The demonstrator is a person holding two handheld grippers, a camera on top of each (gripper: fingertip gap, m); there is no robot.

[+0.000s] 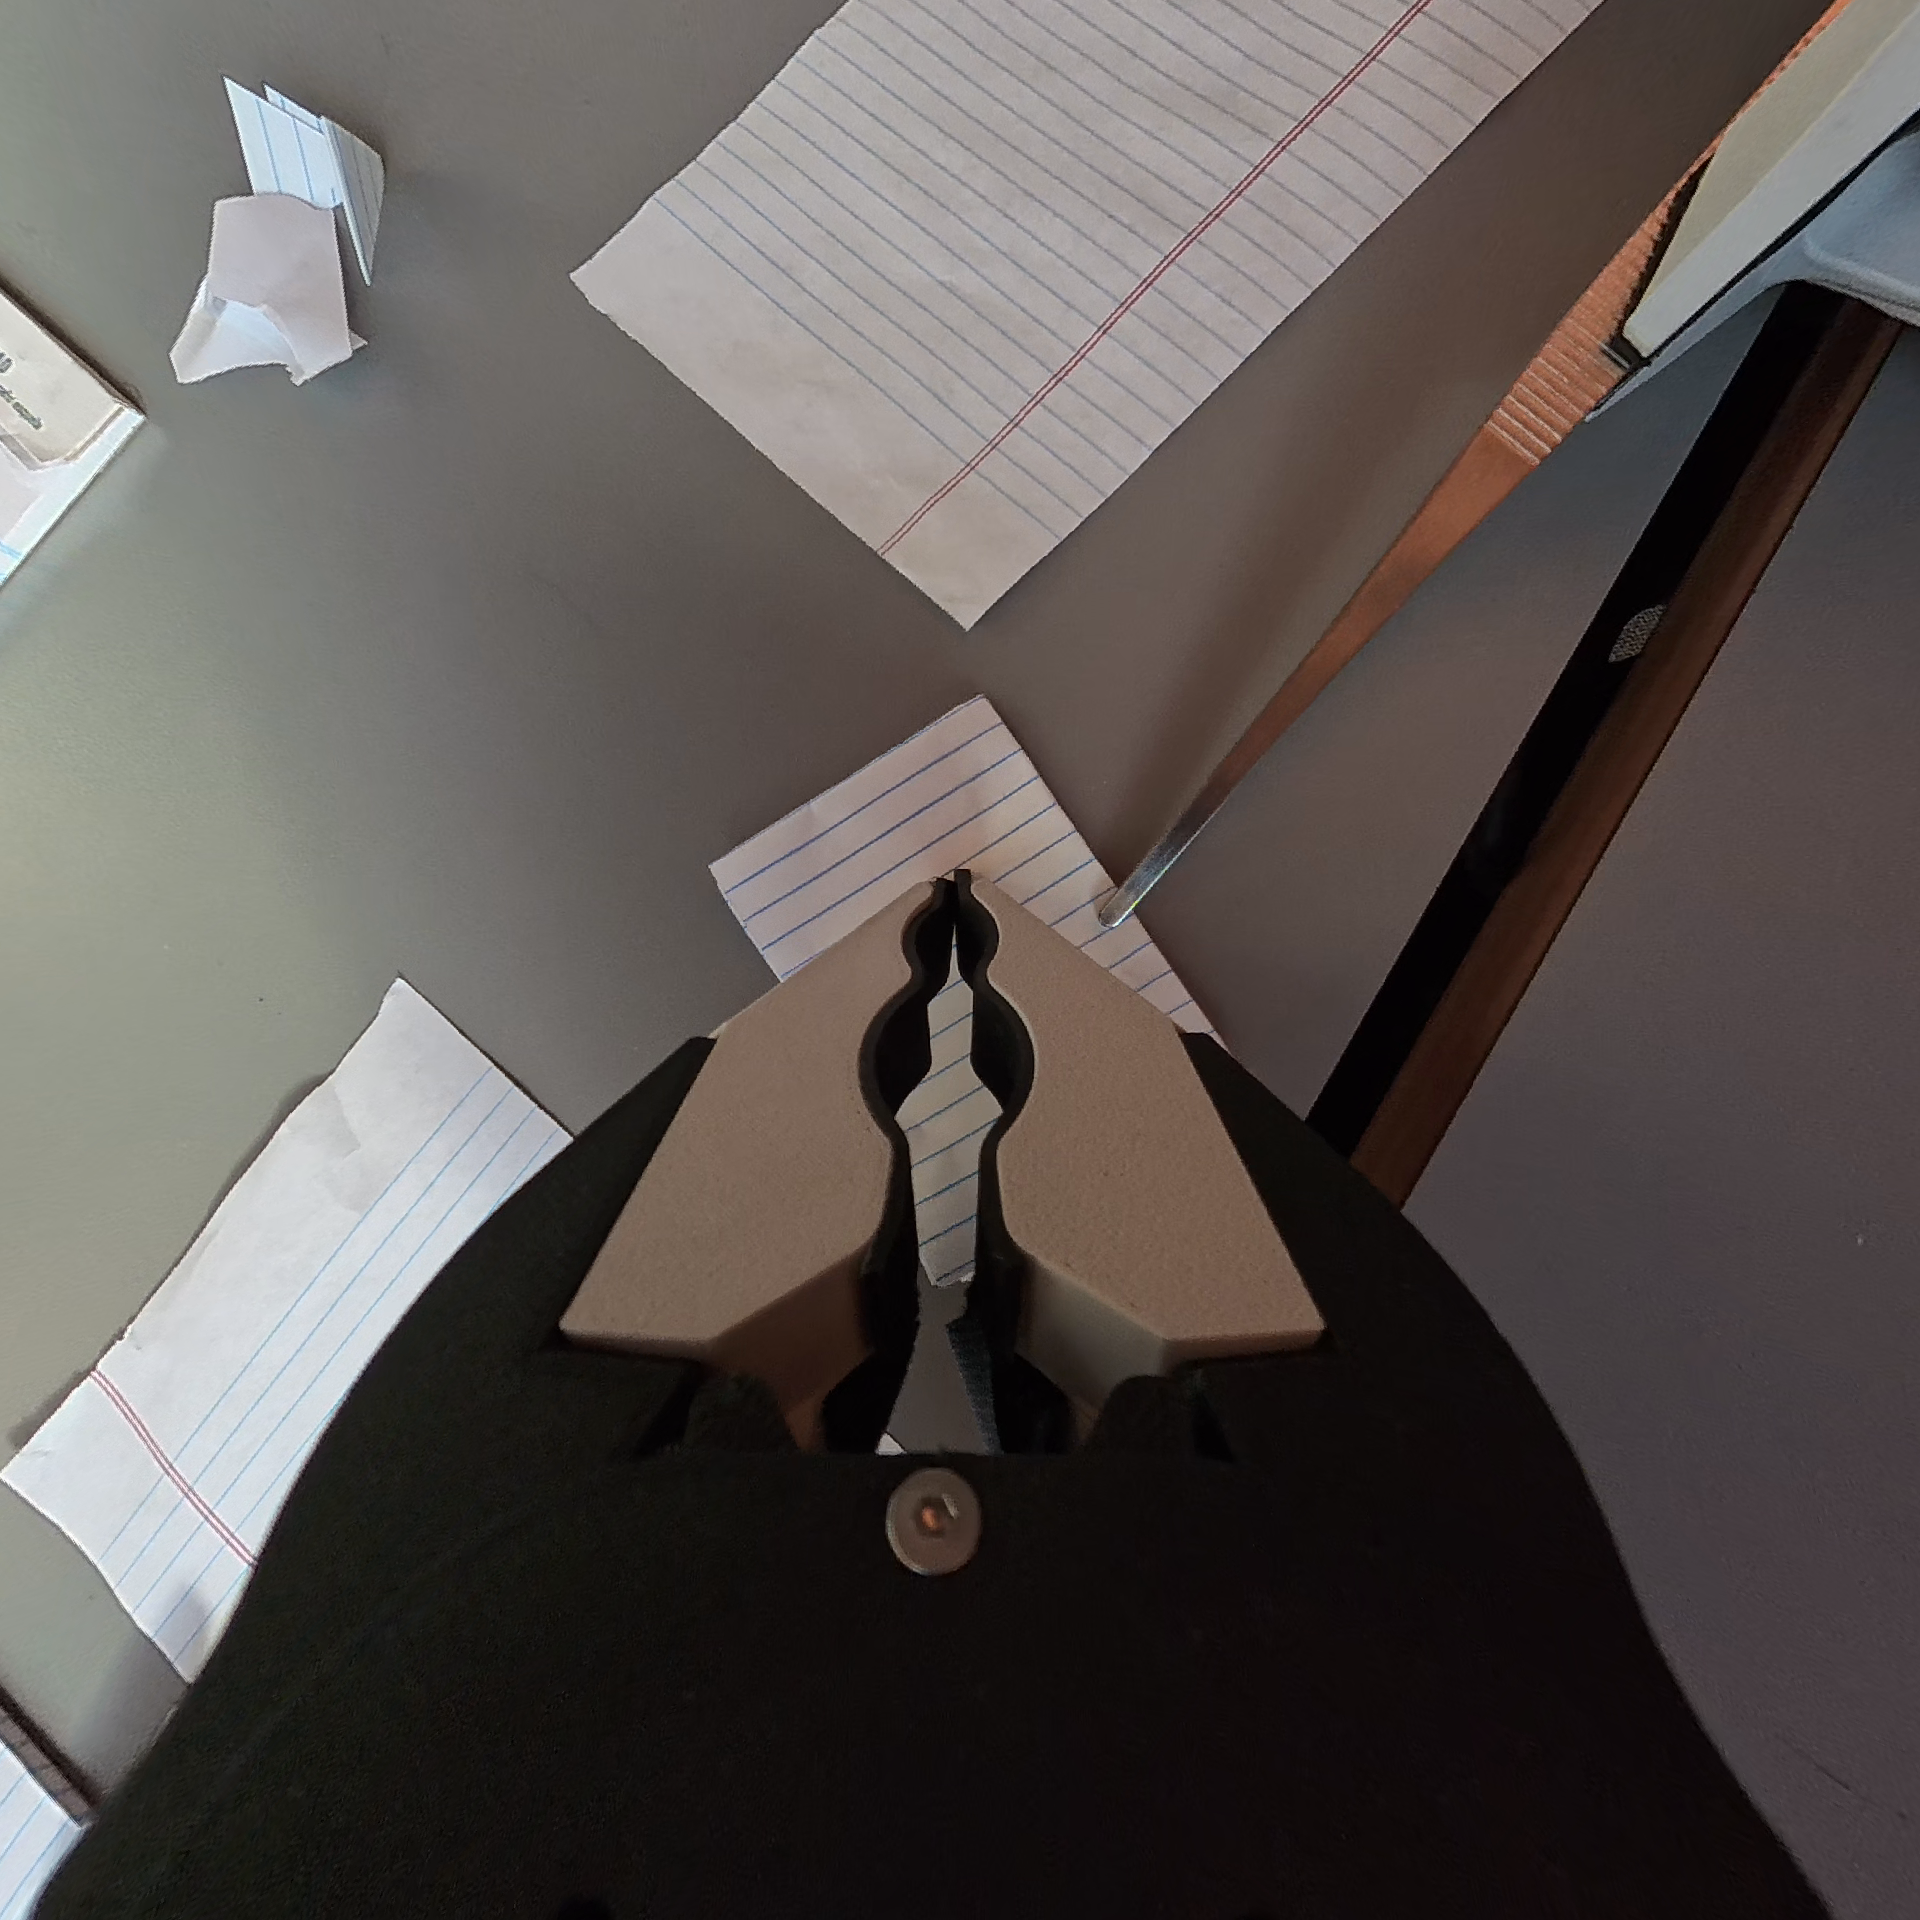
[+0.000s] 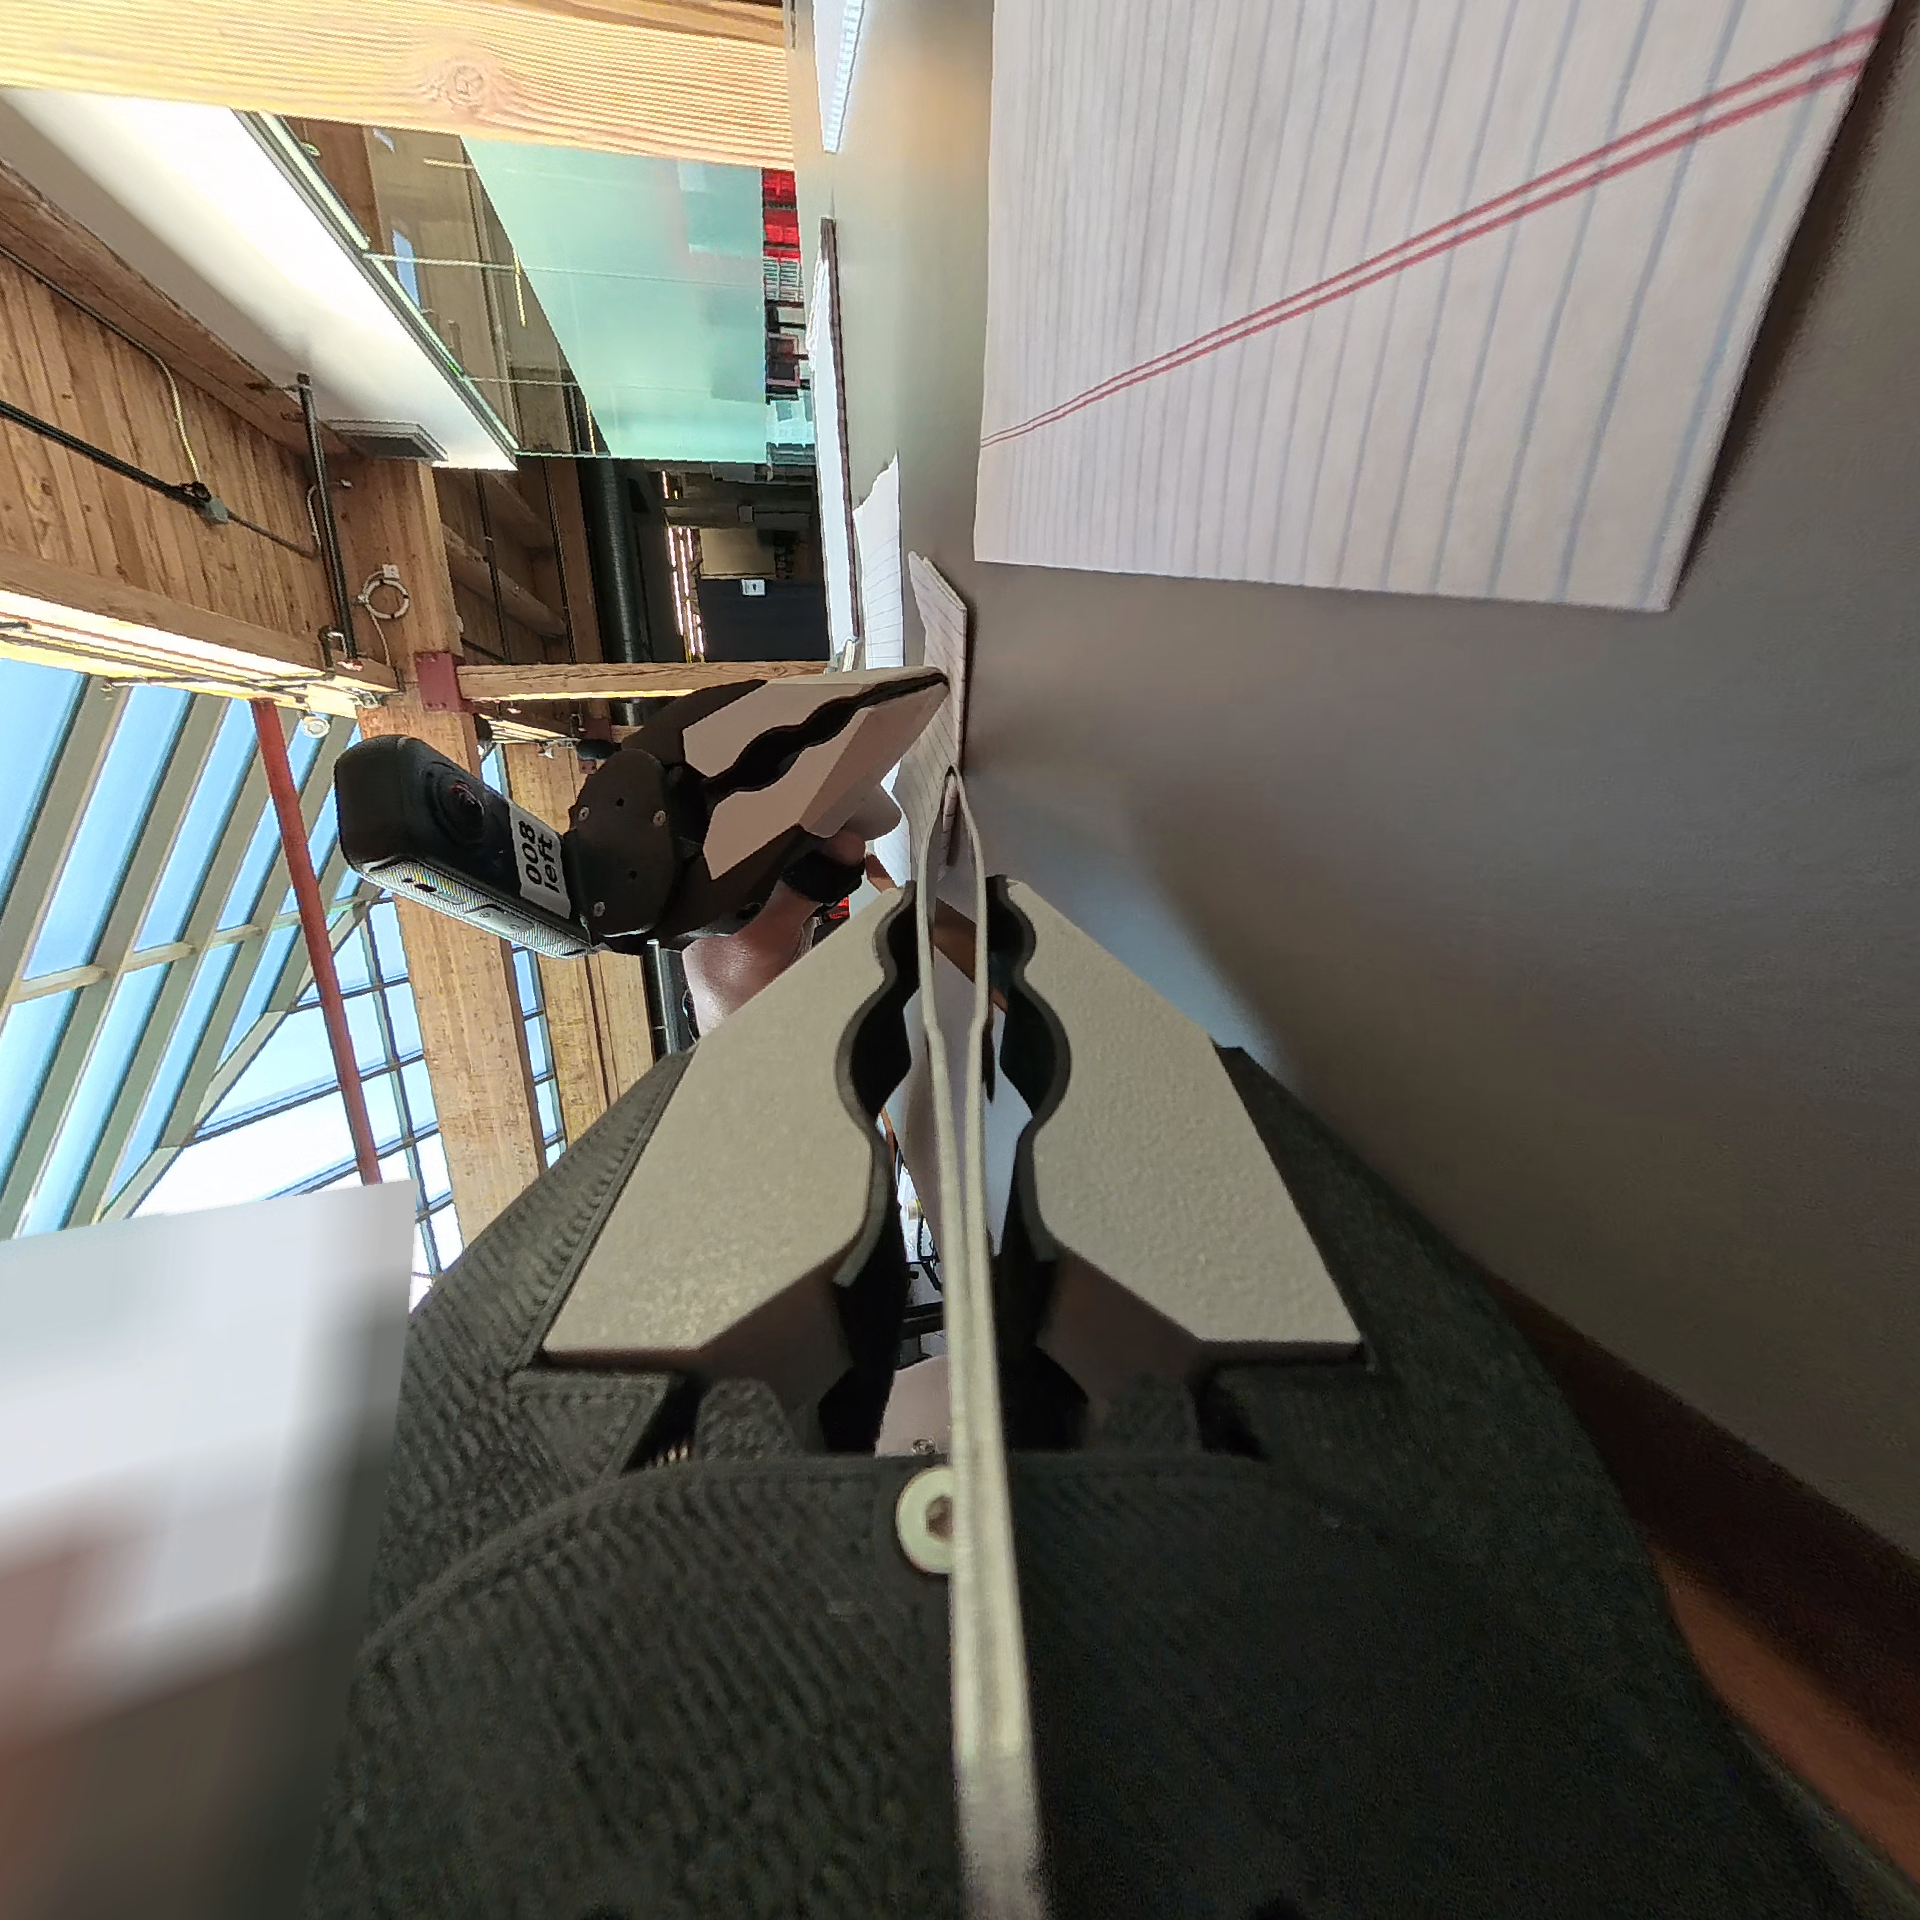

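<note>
My left gripper [image 1: 956,883] is shut, its tips pressed down on a small torn piece of lined paper [image 1: 914,821] lying on the grey table [image 1: 364,727]. A thin metal strip [image 1: 1299,675] comes in from the upper right, and its tip touches the piece's right edge. My right gripper [image 2: 951,894] is shut on that metal strip [image 2: 971,1351], which runs forward between its fingers to the small piece [image 2: 938,623]. The left gripper also shows in the right wrist view [image 2: 935,681], tips on the paper.
A large lined sheet [image 1: 1039,291] lies beyond the small piece and also shows in the right wrist view [image 2: 1403,312]. Another torn lined piece [image 1: 291,1299] lies at lower left. Crumpled paper scraps [image 1: 281,260] and a box [image 1: 52,416] are at far left. The table's wooden edge [image 1: 1558,831] runs along the right. The tips of one gripper are about 12 cm away from the tips of the other.
</note>
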